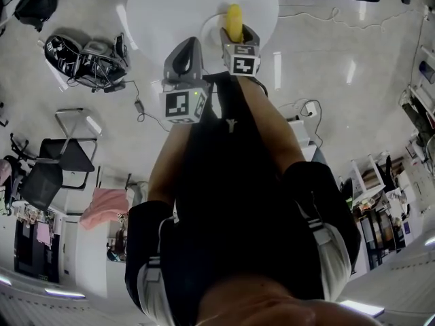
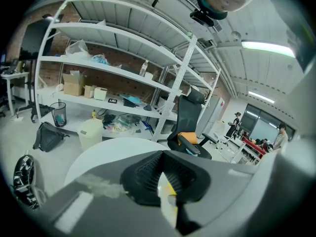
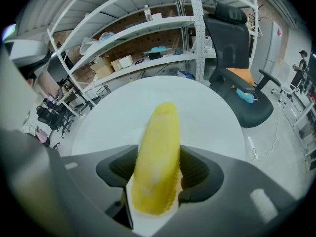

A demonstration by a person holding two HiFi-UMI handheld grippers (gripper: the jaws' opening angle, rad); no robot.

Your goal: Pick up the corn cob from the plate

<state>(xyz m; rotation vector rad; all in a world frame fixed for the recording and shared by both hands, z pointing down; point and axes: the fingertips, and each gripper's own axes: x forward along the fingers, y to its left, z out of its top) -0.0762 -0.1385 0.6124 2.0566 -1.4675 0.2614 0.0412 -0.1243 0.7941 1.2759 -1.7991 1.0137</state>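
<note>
The corn cob [image 3: 157, 157] lies on the white plate [image 1: 209, 27], toward 5 o'clock on the round table [image 1: 163, 5]. It runs lengthwise between the jaws of the right claw [image 3: 158, 174], which is spread wide astride it, pads just beside its flanks with no visible squeeze. The cob is probably light, stiff and bumpy enough to grip, but round, so it may roll; mid-length looks the safest hold. The left claw [image 2: 165, 181], at 7 o'clock of the plate, is closed and empty. No writing is legible; the marker cubes [image 1: 243, 58] carry only black-and-white squares.

Round white table [image 1: 170, 12]; 1 white plate [image 1: 212, 30] on it.
</note>
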